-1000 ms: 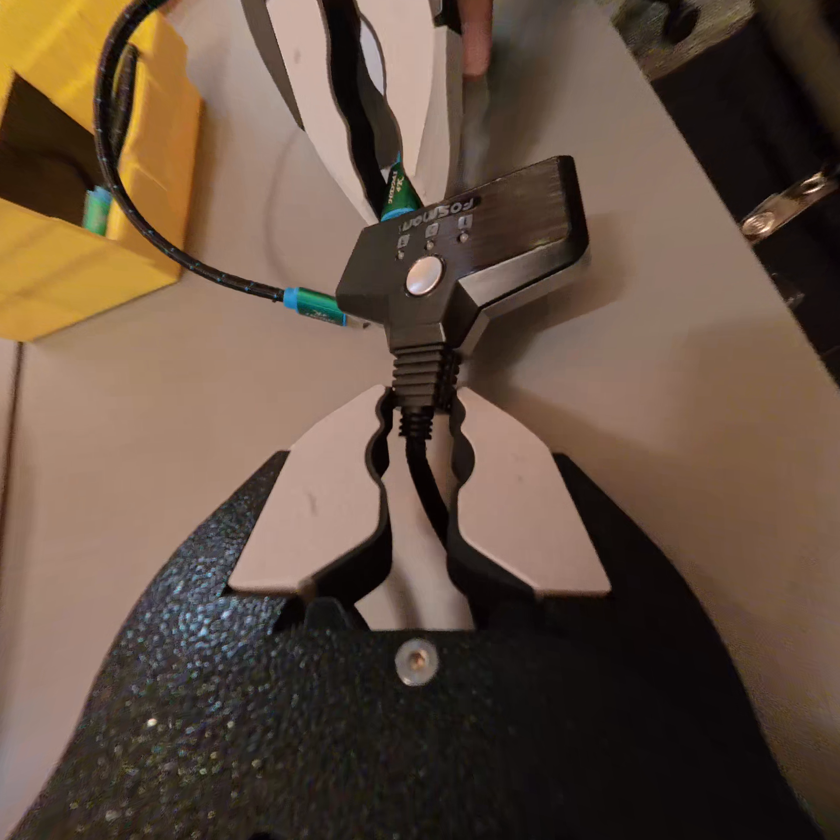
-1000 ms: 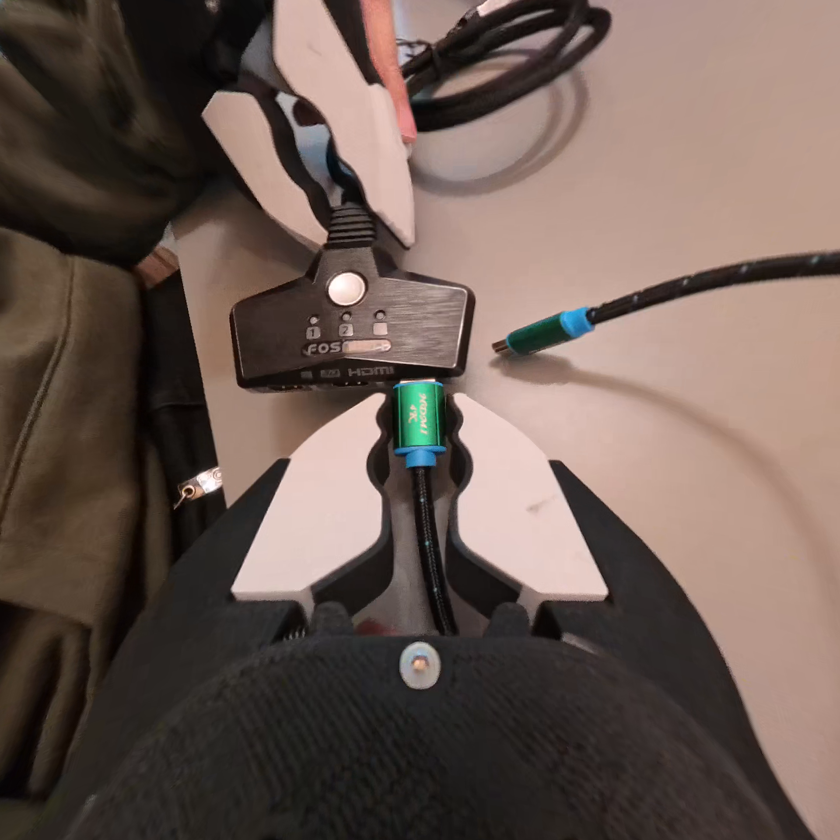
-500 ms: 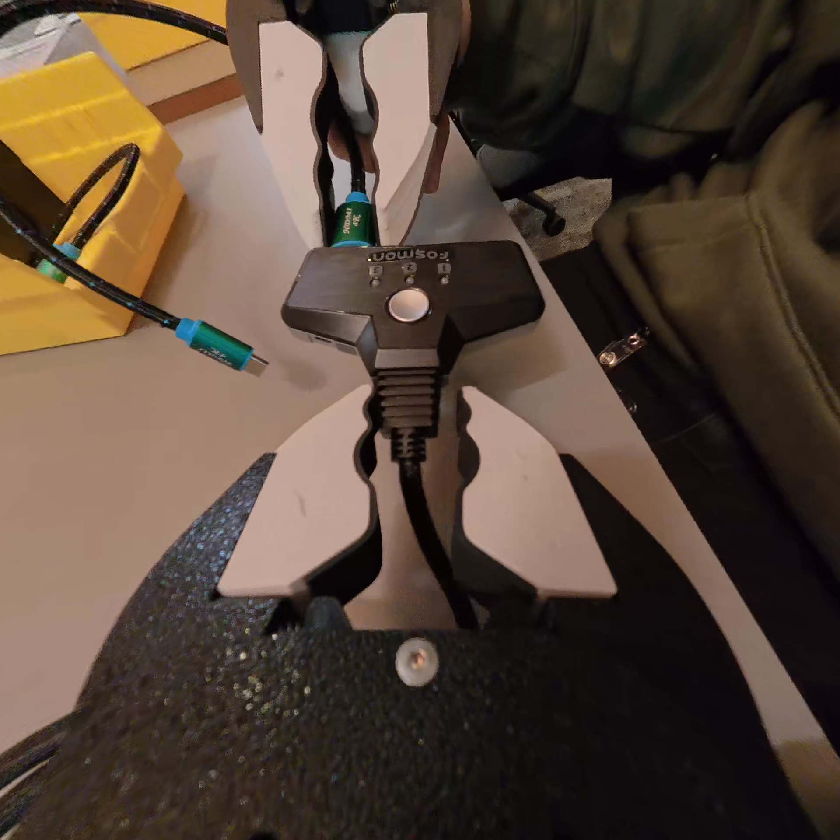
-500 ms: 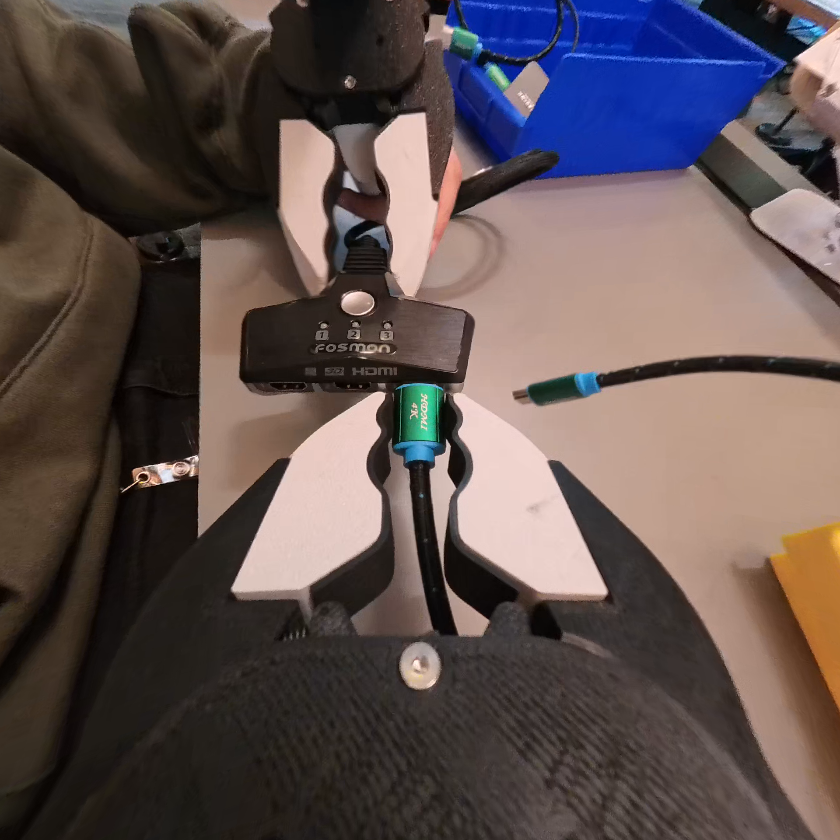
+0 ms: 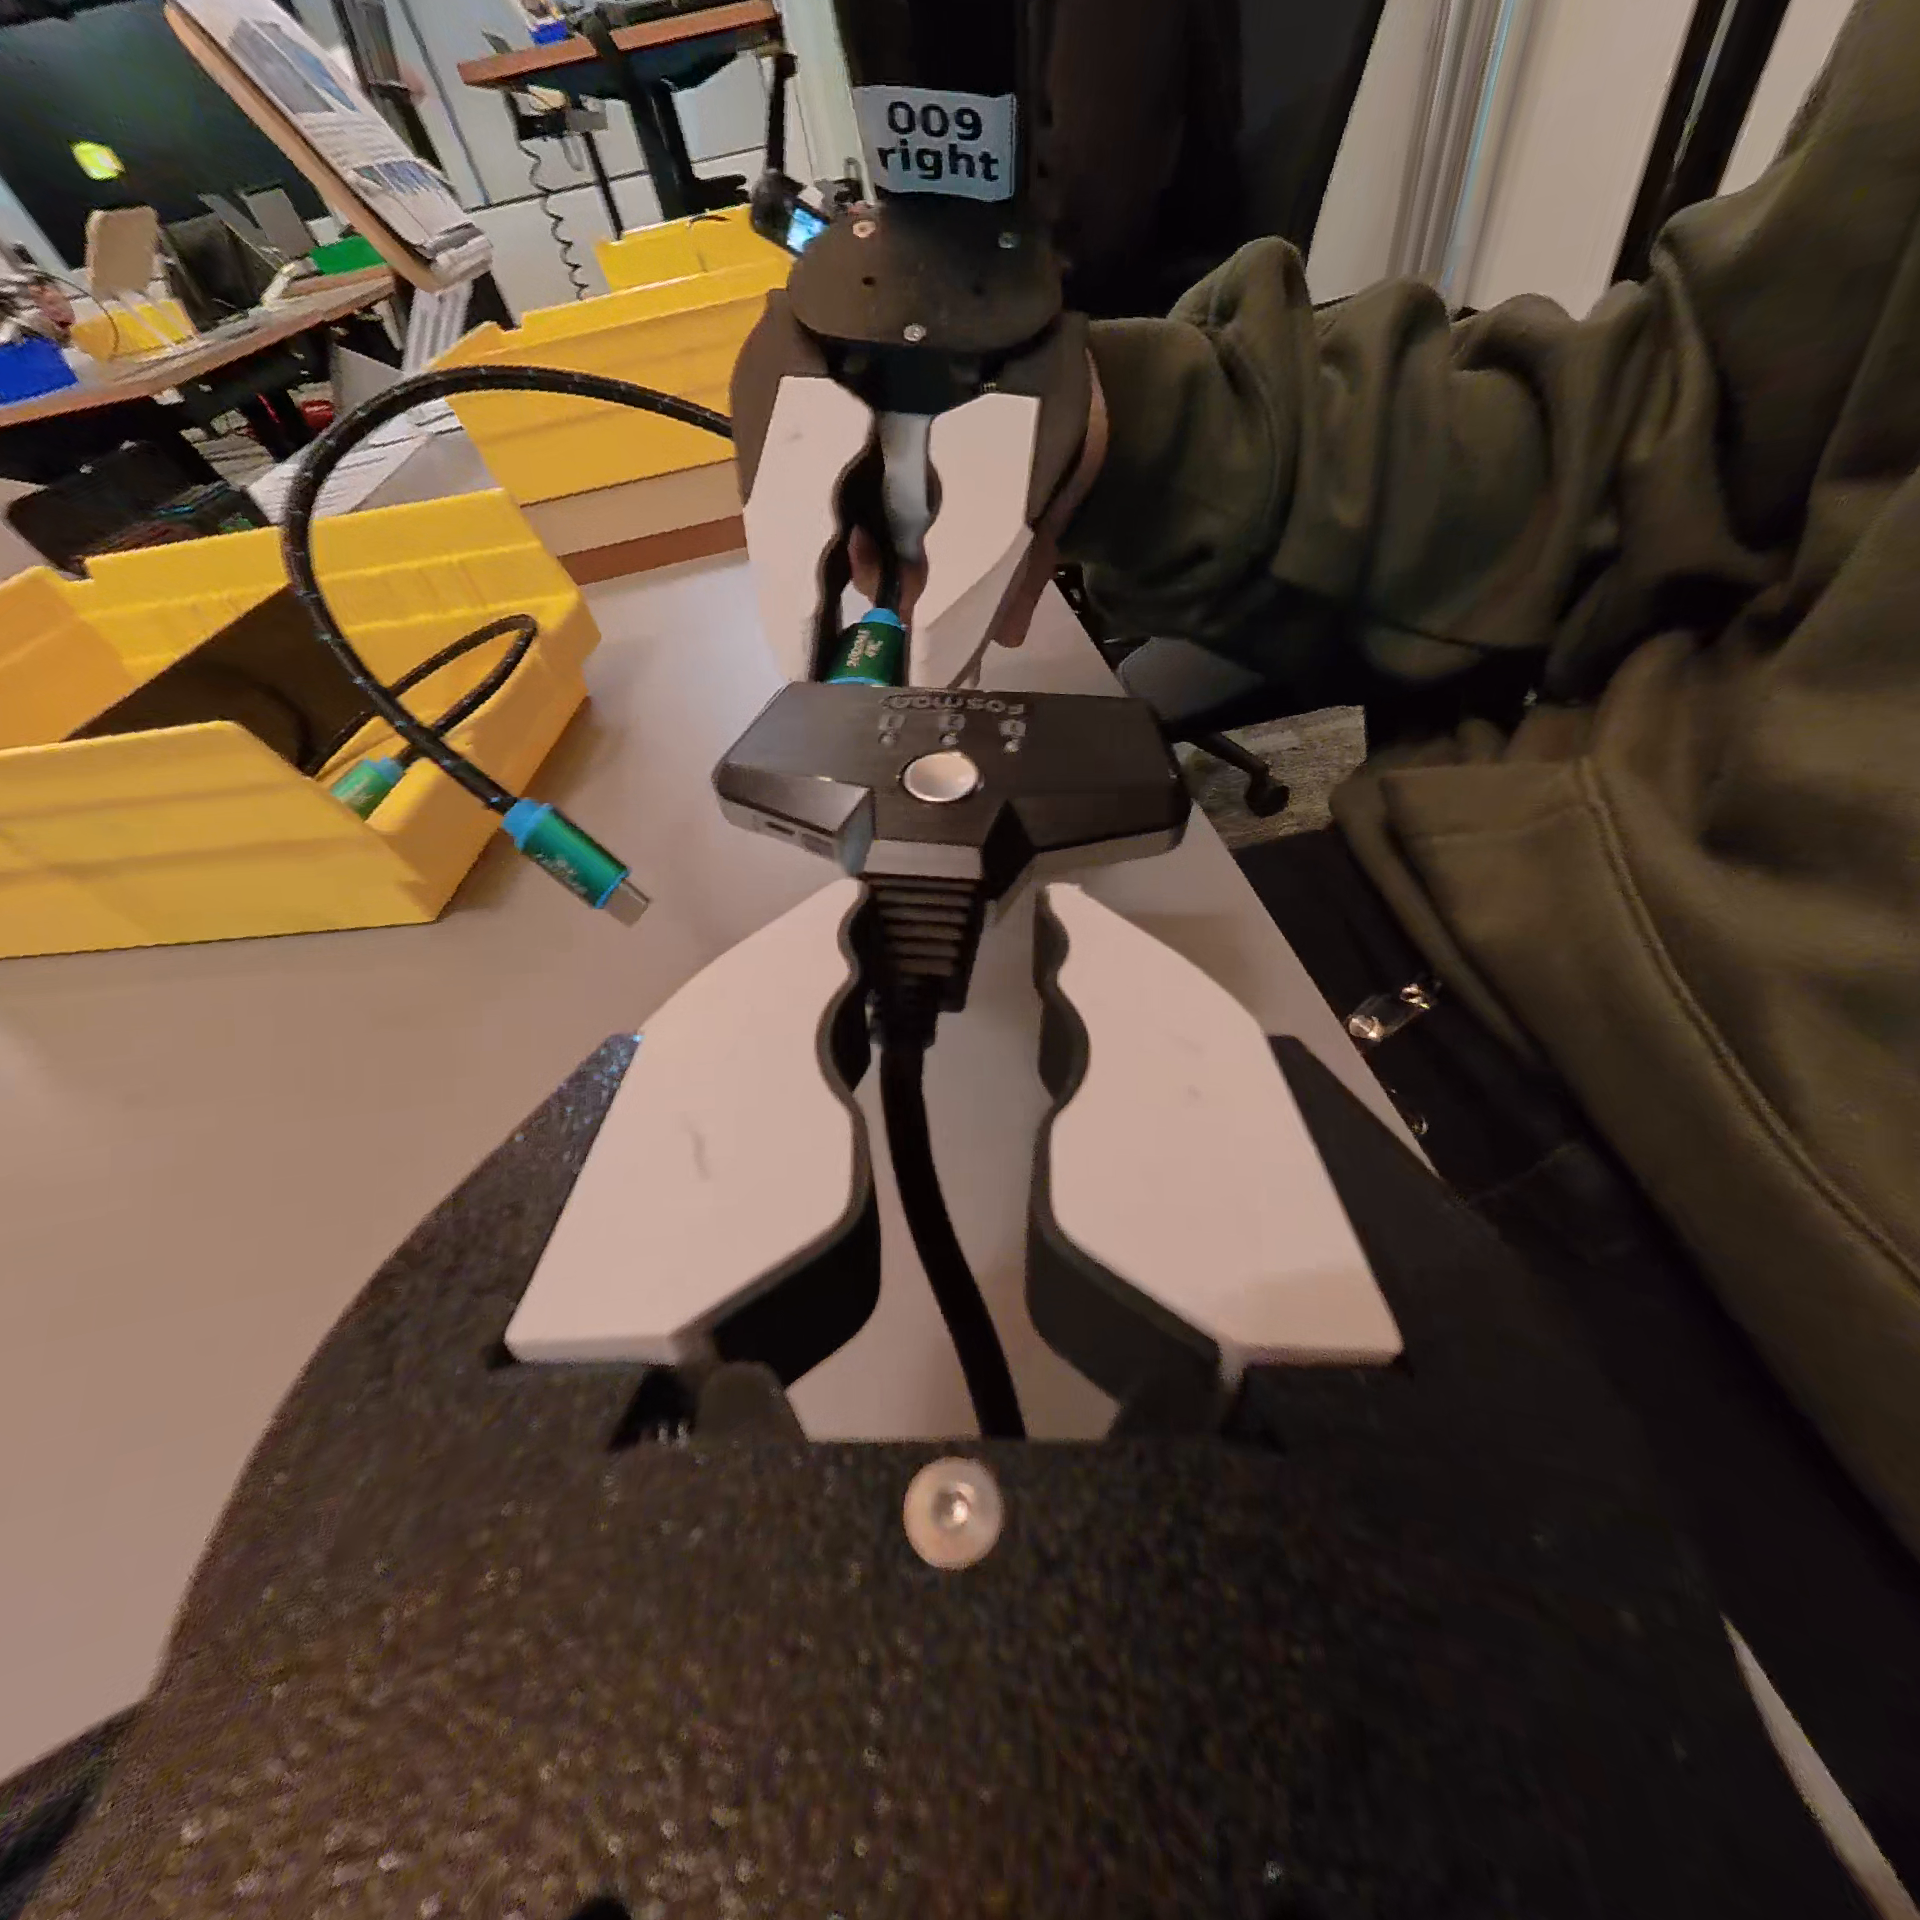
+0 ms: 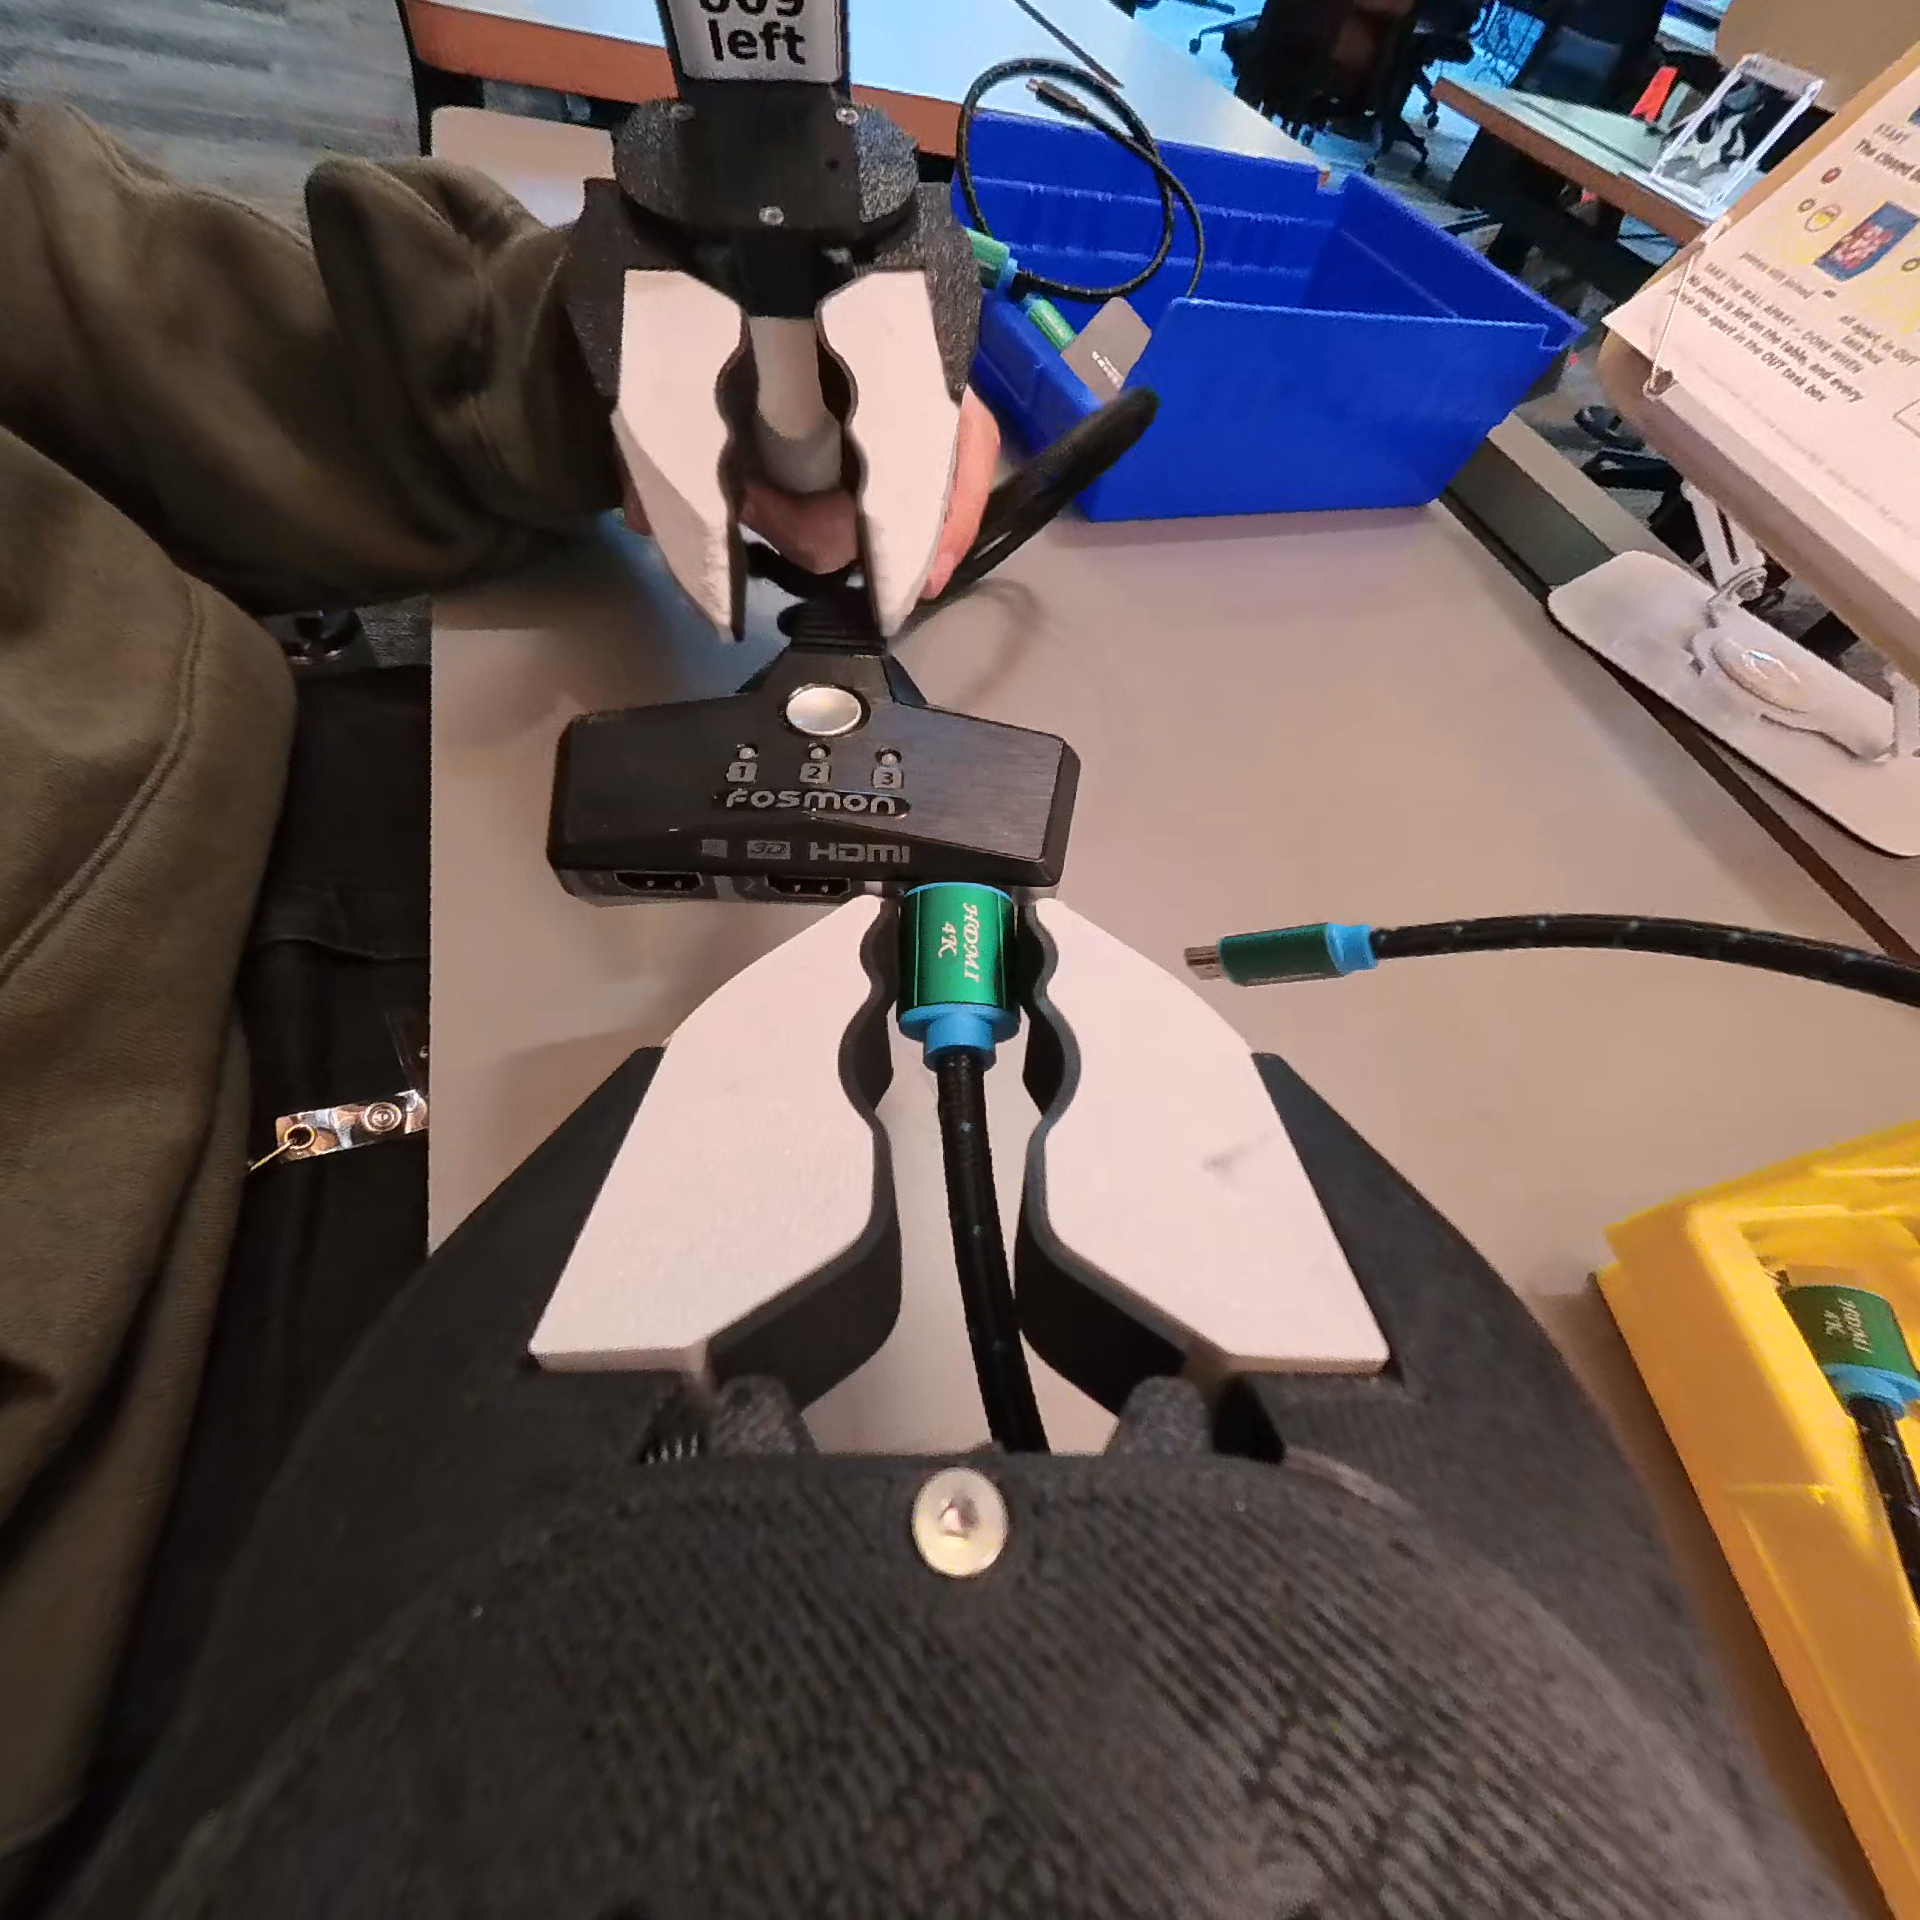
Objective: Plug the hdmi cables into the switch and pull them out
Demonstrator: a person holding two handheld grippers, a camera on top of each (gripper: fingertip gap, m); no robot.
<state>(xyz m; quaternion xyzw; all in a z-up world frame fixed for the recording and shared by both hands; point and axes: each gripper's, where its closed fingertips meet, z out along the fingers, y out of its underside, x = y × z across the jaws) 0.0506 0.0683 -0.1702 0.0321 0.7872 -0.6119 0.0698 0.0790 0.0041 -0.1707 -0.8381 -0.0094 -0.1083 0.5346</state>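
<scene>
The black HDMI switch (image 5: 951, 769) sits between my two grippers over the grey table (image 5: 260, 1091). My left gripper (image 5: 940, 935) is shut on the ribbed neck of the switch's own cable. My right gripper (image 6: 956, 935) is shut on a green HDMI plug (image 6: 956, 961) whose front end butts into the switch's (image 6: 810, 800) right-hand port, its metal tip hidden. The two other ports are empty. In the left wrist view the right gripper (image 5: 883, 634) faces me with that plug (image 5: 868, 655). In the right wrist view the left gripper (image 6: 805, 613) shows behind the switch.
A second green plug (image 6: 1278, 951) on a braided cable lies loose on the table right of the switch, also seen in the left wrist view (image 5: 571, 852). A yellow bin (image 5: 208, 727) and a blue bin (image 6: 1299, 343) hold more cables. The table edge and a person's olive sleeve (image 5: 1455, 520) are close by.
Both views have swung up from looking down at the table to a flatter angle. The switch and held plug stayed between the grippers. The loose plug now lies farther from the switch.
</scene>
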